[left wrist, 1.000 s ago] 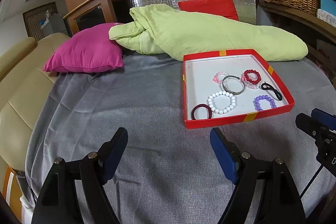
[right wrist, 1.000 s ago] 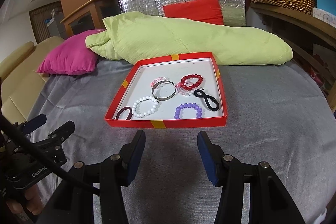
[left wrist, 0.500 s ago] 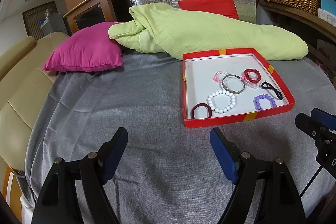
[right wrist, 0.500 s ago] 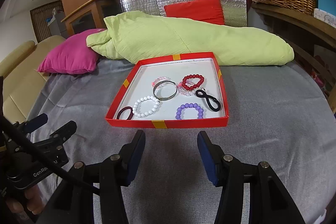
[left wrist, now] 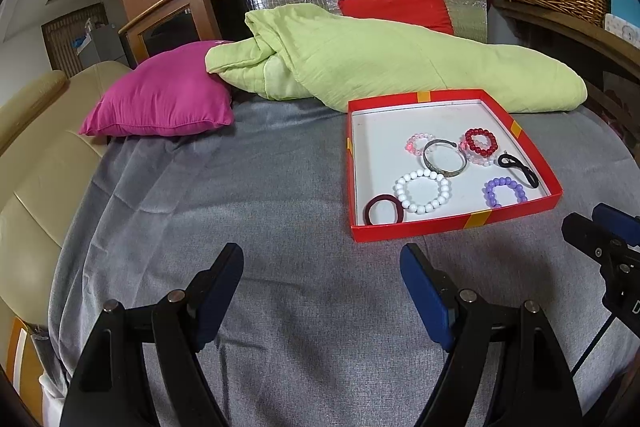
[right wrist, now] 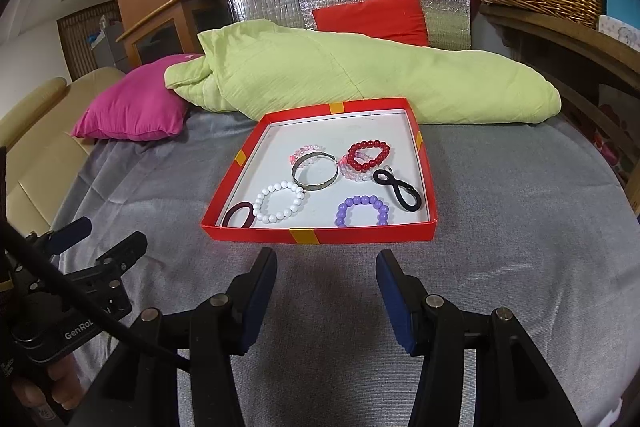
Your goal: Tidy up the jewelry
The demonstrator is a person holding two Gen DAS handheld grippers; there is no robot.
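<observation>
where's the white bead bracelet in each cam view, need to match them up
Left wrist: the white bead bracelet sits right of centre, in the near-left part of the red tray, beside the maroon hair tie.
Right wrist: the white bead bracelet sits left of centre, again near-left in the tray.
Shared landmark: the silver bangle just behind it.

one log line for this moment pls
left tongs open, empty | right tongs open, empty | red tray holds bracelets | no grasp
</observation>
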